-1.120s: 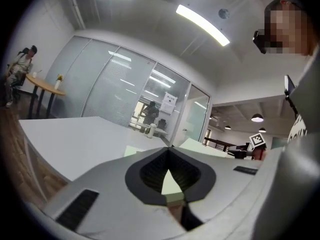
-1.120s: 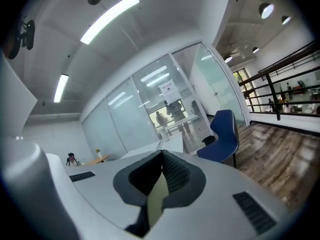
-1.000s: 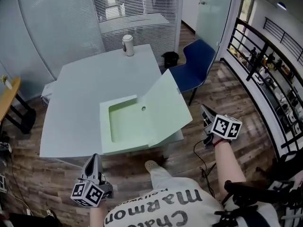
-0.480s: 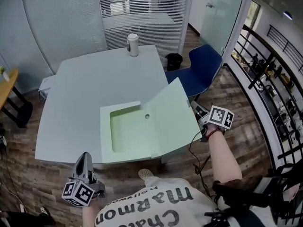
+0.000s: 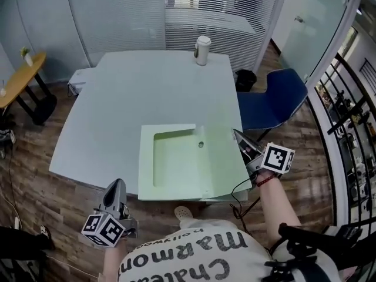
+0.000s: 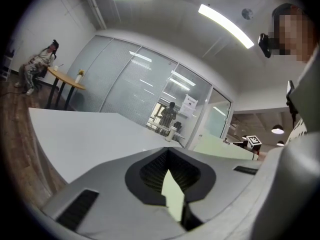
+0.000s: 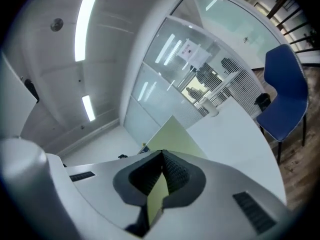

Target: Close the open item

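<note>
Though parked right at the lid, clamping nothing: right gripper (image 7: pixel 162 153) pads (image 7: pixel 180 176) pressed tip to tip, only a pale green sliver in the slot behind them. Same on left gripper (image 6: pixel 167 150): pads (image 6: pixel 147 174) together, empty, same green sliver in the slot.

Outward from the right tips: raised lid (image 7: pixel 172 131) straight ahead, standing tilted. White table (image 7: pixel 235 129) running off to the right, cup (image 7: pixel 212 110) at its far end, blue chair (image 7: pixel 285 99) beyond the edge.

From the head view: right gripper (image 5: pixel 237 135) at the free right edge of the lid (image 5: pixel 226 172), on the outer face. Touching or a hair's gap, can't resolve.

Pale green box (image 5: pixel 170 166) open, sitting at the near edge of the table (image 5: pixel 135 93), right of centre. Tray flat, lid hinged along its right side, partly raised, leaning out to the right. Small round fitting (image 5: pixel 201 144) near the hinge line.

Left gripper (image 5: pixel 116 185) low at near left, off the table, well apart from the box, pointing toward it. Cup (image 5: pixel 202 50) upright at the far edge, chair (image 5: pixel 276 101) off the right side.
</note>
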The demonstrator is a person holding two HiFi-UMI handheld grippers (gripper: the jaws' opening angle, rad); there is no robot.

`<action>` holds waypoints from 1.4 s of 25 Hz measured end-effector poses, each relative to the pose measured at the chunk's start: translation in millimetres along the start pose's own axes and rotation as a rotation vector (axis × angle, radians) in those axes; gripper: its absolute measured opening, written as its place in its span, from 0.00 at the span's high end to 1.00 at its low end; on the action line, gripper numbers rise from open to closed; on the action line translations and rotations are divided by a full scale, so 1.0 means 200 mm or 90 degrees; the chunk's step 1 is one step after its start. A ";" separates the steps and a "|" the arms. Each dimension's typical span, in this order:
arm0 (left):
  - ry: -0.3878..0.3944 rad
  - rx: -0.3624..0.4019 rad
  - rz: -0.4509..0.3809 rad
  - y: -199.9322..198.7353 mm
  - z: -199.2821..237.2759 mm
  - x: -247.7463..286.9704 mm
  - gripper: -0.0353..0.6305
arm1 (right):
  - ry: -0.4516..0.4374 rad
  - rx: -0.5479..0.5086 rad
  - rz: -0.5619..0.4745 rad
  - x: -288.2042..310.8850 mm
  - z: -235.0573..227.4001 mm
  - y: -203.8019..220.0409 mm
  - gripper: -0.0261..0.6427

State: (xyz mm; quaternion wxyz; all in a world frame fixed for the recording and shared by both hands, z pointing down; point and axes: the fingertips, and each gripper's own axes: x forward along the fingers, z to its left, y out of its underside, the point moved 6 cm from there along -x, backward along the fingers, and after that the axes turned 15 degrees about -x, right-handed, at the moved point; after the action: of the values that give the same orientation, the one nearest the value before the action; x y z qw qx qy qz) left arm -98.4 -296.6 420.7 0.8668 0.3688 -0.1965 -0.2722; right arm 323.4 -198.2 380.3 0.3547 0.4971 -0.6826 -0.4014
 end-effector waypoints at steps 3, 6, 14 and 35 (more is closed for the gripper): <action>-0.026 -0.008 -0.013 0.00 0.05 -0.06 0.92 | 0.021 0.046 0.031 0.12 0.08 0.04 0.97; -0.060 -0.007 -0.030 0.00 0.12 -0.12 0.92 | 0.098 0.141 0.057 0.21 0.12 0.14 0.97; -0.131 0.009 -0.025 0.05 0.30 -0.16 0.92 | 0.077 0.072 0.102 0.53 0.41 0.25 0.97; -0.217 -0.093 0.026 0.21 0.68 -0.04 0.92 | 0.029 0.001 0.216 1.15 0.70 0.59 0.97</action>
State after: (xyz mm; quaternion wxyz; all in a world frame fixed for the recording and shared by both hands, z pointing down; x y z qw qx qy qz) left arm -164.1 -340.3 538.5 0.8507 0.2490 -0.3280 -0.3267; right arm 93.8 -370.1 446.9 0.4321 0.3839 -0.7490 -0.3240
